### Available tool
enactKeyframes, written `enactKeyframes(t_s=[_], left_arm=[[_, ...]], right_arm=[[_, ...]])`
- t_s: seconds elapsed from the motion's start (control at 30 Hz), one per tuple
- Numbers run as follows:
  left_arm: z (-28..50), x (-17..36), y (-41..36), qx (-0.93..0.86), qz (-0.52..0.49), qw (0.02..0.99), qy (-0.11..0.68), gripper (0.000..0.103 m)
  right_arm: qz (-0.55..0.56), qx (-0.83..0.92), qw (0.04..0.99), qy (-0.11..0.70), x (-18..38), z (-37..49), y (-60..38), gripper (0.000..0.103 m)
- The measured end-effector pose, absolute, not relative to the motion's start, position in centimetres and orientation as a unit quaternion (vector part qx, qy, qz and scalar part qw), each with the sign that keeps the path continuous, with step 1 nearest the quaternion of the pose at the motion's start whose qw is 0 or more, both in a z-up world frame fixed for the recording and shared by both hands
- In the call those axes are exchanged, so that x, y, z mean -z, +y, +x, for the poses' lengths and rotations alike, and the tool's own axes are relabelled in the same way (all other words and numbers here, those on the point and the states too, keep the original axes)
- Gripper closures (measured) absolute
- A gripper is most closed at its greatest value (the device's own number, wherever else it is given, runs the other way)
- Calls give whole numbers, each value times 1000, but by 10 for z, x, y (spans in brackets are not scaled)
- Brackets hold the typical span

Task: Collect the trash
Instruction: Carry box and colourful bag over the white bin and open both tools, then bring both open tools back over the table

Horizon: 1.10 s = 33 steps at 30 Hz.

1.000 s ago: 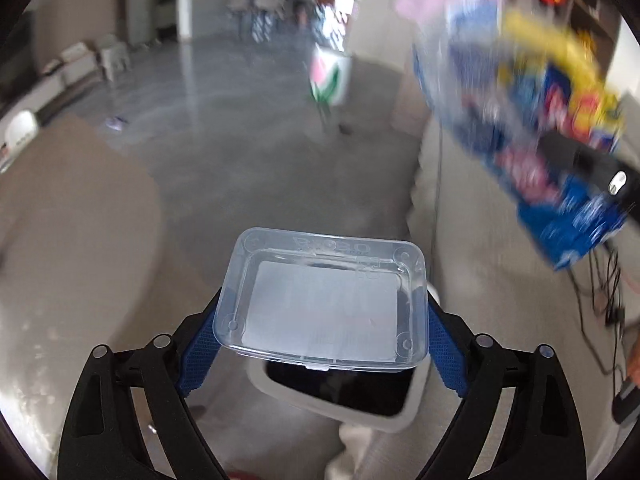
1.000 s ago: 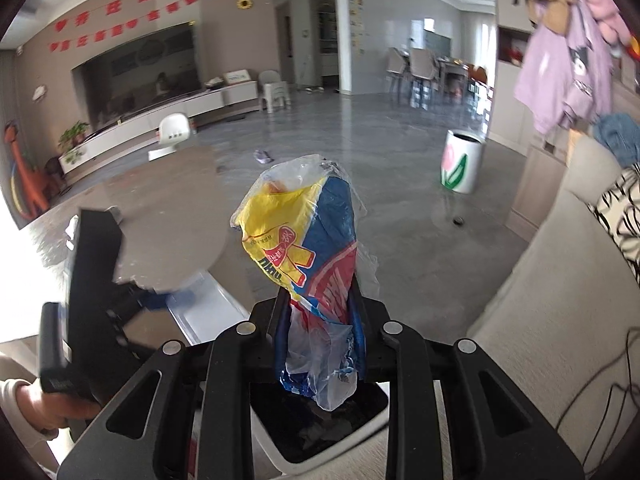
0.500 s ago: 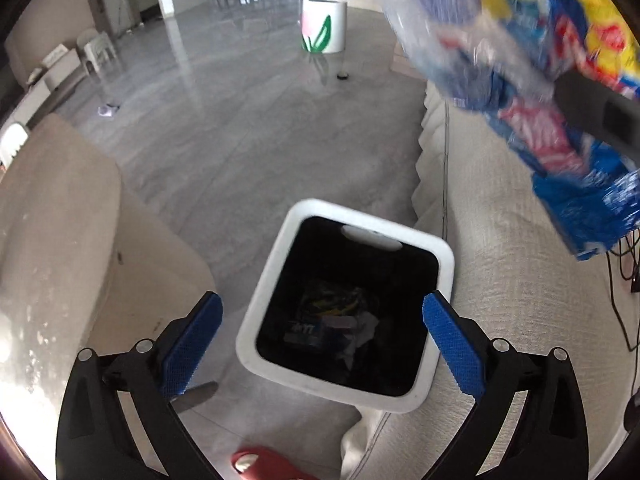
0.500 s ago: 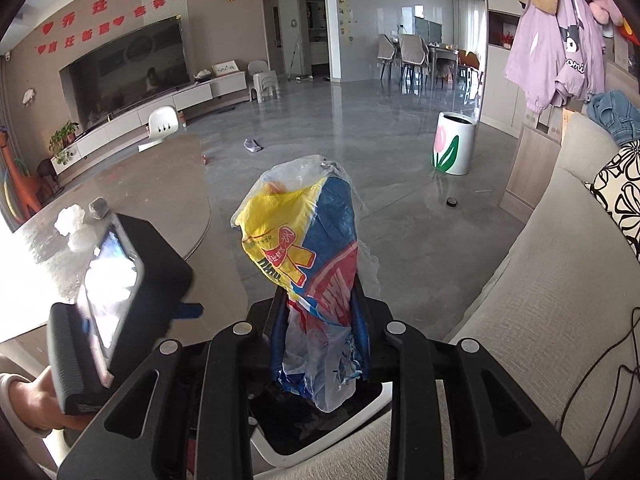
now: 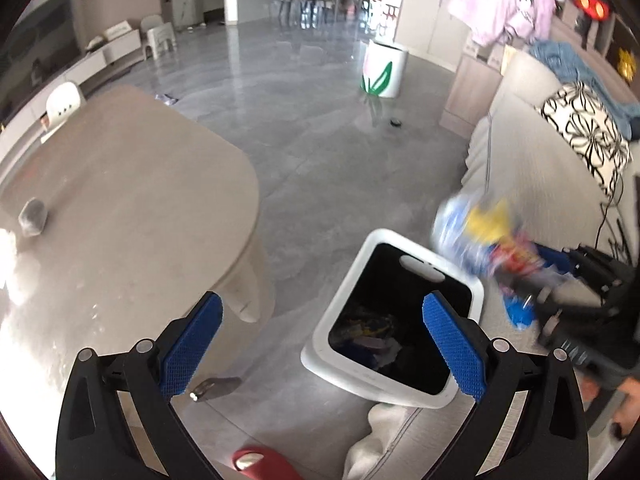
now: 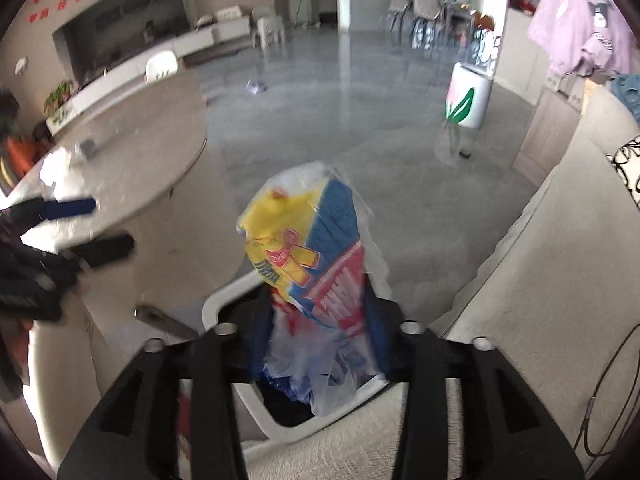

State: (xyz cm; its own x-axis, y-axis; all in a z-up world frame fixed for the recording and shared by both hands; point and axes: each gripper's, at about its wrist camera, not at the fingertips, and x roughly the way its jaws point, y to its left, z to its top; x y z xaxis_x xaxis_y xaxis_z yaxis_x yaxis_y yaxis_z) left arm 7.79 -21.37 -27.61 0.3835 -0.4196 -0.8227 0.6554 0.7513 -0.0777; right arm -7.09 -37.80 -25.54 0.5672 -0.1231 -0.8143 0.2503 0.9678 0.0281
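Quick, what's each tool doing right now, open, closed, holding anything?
Left tool: open, holding nothing.
Right tool: closed on the crumpled yellow, blue and red plastic bag.

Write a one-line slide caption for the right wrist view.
Right tool shut on a crumpled yellow-and-blue plastic wrapper, held over the open white trash bin beside the beige sofa.

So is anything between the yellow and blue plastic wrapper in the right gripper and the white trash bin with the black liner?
Nothing visible blocks it. The right gripper holds the yellow and blue plastic wrapper right above the white trash bin, whose top is open. The left gripper is open and empty, off to the side near the round beige table.
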Motion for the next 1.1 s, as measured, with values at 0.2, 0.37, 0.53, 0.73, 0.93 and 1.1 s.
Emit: enactKeyframes(t_s=[0.2,0.37,0.53,0.73,0.93,1.1], left_arm=[[76,265,-195,322,109,833,437,5],[81,251,-175,313,93,844,426,5],[89,239,-154,294,81,857,415,5],[100,230,-121,273,49,872,404,5],[116,223,-83,229,16,888,397,5],[131,223,-54,199,2,896,396,5]], right_arm=[[57,124,879,456,256,-69,-376,4],[47,109,905,407,227,-66,-364,4],[32,89,918,386,206,-53,-345,4],[24,57,928,368,191,-36,-322,4],[12,28,933,358,181,-16,-294,4],[0,0,936,352,176,6,-263,4]])
